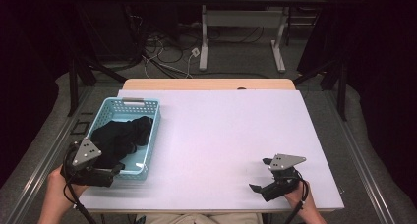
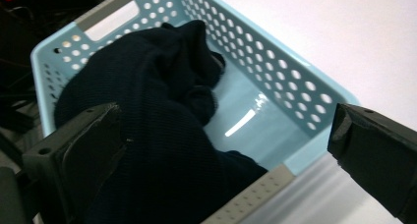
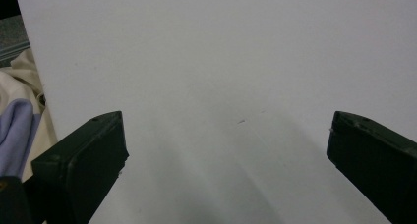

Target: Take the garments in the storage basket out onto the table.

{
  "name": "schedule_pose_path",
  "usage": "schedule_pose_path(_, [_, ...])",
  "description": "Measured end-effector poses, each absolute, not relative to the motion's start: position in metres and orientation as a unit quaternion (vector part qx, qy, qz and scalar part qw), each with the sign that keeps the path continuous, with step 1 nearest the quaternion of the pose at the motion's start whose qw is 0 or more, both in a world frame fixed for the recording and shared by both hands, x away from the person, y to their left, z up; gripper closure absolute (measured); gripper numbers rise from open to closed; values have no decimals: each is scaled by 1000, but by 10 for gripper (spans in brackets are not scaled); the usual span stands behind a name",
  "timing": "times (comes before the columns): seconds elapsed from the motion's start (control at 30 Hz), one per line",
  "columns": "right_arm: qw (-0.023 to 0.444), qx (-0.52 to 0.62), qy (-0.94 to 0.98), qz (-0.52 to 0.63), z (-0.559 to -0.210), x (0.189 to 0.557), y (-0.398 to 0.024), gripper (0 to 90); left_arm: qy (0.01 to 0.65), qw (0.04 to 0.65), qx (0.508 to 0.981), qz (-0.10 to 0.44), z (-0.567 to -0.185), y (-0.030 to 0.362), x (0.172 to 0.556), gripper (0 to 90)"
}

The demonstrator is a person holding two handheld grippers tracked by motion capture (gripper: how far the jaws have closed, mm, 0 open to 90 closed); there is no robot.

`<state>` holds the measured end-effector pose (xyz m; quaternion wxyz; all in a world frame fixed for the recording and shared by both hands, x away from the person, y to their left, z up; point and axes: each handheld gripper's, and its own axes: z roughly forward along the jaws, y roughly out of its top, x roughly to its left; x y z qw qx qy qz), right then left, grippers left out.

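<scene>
Left gripper (image 1: 115,171) hangs at the near end of the blue basket (image 2: 295,76), jaws wide apart, nothing held. Dark garment (image 2: 157,116) lies bunched inside. Risk: a jaw catches the perforated wall, dragging the basket. Right gripper (image 1: 260,177), jaws apart, rests on the white table (image 1: 226,126).

The right claw (image 3: 223,150) is hovering over the white bench (image 3: 221,62), its two black jaws standing wide apart with nothing between them, one rising at the lower left and the other at the lower right. Their soft shadows are falling on the bench surface beneath them. Past the bench's edge at the far left, a piece of cream cloth (image 3: 22,81) is showing, with a pale lilac cloth (image 3: 14,135) lying just below it.
</scene>
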<state>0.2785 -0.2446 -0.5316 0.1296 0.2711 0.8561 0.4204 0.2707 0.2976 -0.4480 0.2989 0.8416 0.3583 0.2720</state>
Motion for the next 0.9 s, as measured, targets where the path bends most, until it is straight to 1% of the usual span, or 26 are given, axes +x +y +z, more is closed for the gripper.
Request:
schedule_pose_path(0.23, [132,272,856,420,-532,279,-245,12,376,293,838,265,-447,302,283,1])
schedule_pose_path(0.43, [131,272,856,419,-532,279,-244,12,383,283,835,275,-446,307,298,1])
schedule_pose_path(0.6, [131,272,857,419,-532,279,-245,12,399,282,833,258,-448,310,310,1])
schedule_pose_path(0.9, [131,271,857,419,-532,279,-245,13,413,256,838,248,-454,313,332,1])
